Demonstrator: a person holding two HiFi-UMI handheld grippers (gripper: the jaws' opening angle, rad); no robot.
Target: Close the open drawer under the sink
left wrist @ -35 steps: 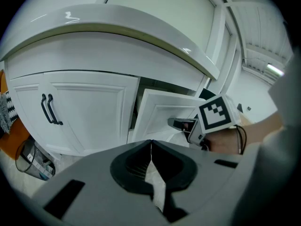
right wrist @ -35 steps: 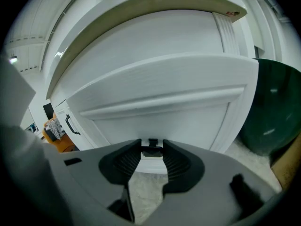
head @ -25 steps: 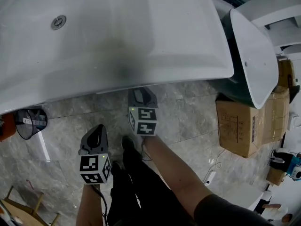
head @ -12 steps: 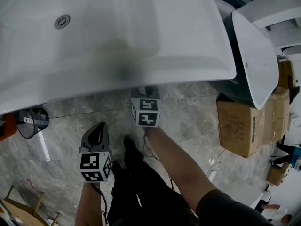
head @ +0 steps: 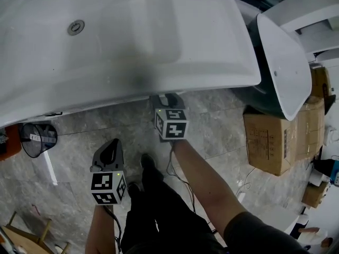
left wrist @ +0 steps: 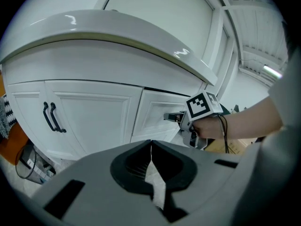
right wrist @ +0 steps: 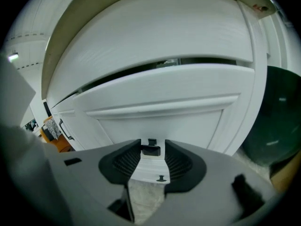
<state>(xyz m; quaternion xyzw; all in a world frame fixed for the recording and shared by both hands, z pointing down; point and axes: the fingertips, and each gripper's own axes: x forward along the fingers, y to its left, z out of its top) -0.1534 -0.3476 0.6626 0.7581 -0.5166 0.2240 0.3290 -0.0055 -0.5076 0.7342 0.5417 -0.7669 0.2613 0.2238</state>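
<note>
Seen from above, the white sink (head: 132,36) covers the cabinet. My right gripper (head: 167,100) reaches under the sink's front rim, which hides its fingertips. In the right gripper view that gripper (right wrist: 151,157) is open, with the drawer's small dark handle (right wrist: 150,150) between its jaws, up against the white drawer front (right wrist: 178,102). A narrow dark gap (right wrist: 141,68) runs along the top of the drawer front. The left gripper view shows the right gripper (left wrist: 176,117) at the drawer front (left wrist: 157,112). My left gripper (head: 107,151) hangs back over the floor, shut and empty.
Two white cabinet doors with black handles (left wrist: 51,117) stand left of the drawer. A wire waste basket (head: 38,139) sits on the grey tiled floor at left. A dark green tub with a white rim (head: 280,62) and cardboard boxes (head: 275,136) stand at right. The person's shoes (head: 145,165) are below the sink.
My right gripper has gone forward and a little right, further under the sink's rim. The left gripper has stayed about where it was.
</note>
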